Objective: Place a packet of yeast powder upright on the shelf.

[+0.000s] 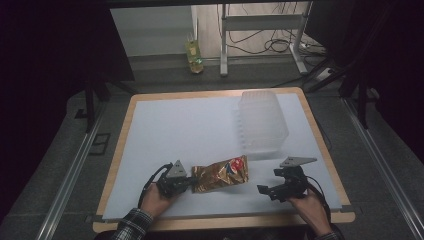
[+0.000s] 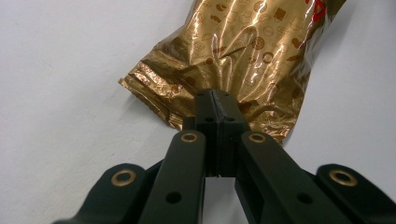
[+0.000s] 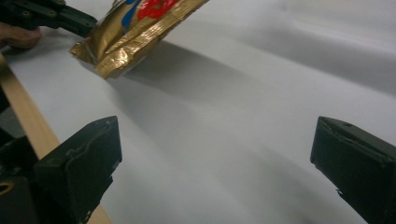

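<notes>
A gold foil snack bag [image 1: 221, 173] with a red and blue logo lies near the front of the white table. My left gripper [image 1: 186, 182] is shut on the crimped left end of the bag [image 2: 224, 60], its jaws pressed together over the foil. In the right gripper view the bag [image 3: 126, 35] looks raised off the surface, with a shadow beneath it. My right gripper [image 1: 265, 190] stands open to the right of the bag, clear of it, with nothing between its wide-spread jaws [image 3: 215, 163].
A clear plastic container [image 1: 261, 121] lies on the table's far right part. The wooden table edge [image 1: 225, 220] runs along the front. Beyond the table stand a yellow-green bottle [image 1: 194, 56] and a metal frame with cables on the floor.
</notes>
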Tool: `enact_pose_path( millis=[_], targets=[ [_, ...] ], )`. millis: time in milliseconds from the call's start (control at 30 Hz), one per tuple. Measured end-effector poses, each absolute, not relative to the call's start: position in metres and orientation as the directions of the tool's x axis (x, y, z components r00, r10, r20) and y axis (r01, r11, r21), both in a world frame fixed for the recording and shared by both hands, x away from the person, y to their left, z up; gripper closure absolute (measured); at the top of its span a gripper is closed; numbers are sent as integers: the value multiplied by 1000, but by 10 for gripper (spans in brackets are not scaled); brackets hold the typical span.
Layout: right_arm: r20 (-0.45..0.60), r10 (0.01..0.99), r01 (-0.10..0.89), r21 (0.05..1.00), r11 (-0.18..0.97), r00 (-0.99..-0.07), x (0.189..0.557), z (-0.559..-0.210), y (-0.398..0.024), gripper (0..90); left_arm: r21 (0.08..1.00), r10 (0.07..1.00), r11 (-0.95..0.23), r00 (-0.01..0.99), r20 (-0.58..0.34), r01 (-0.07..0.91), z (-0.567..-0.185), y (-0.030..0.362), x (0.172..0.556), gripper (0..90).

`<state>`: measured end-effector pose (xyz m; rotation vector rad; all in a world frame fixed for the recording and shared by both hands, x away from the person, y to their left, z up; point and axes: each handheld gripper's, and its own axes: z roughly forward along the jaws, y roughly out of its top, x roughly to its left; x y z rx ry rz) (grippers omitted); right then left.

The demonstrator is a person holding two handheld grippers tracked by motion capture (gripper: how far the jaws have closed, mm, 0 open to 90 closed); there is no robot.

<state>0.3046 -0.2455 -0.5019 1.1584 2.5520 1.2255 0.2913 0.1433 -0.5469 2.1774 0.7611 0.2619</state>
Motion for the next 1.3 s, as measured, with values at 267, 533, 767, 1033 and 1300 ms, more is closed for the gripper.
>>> enact_pose_path(
  millis=[267,533,767,1033,1300],
  targets=[
    [334,599,637,654,410,-728,313,-499,-225,21,746,601,-500,796,-66,439,-547,144,292,900],
    [409,580,684,609,401,-705,327,-495,-197,53,748,604,-500,794,-61,437,-547,143,291,900],
    [502,602,765,558,323,-621,341,-494,-177,244,749,600,-496,797,-70,439,-547,145,292,900],
    [588,566,807,515,288,-577,352,-501,-165,457,749,599,-490,796,-81,445,-548,145,292,900],
    [657,519,832,498,245,-546,360,-500,-164,683,749,599,-487,796,-87,449,-548,146,293,900]
  ],
)
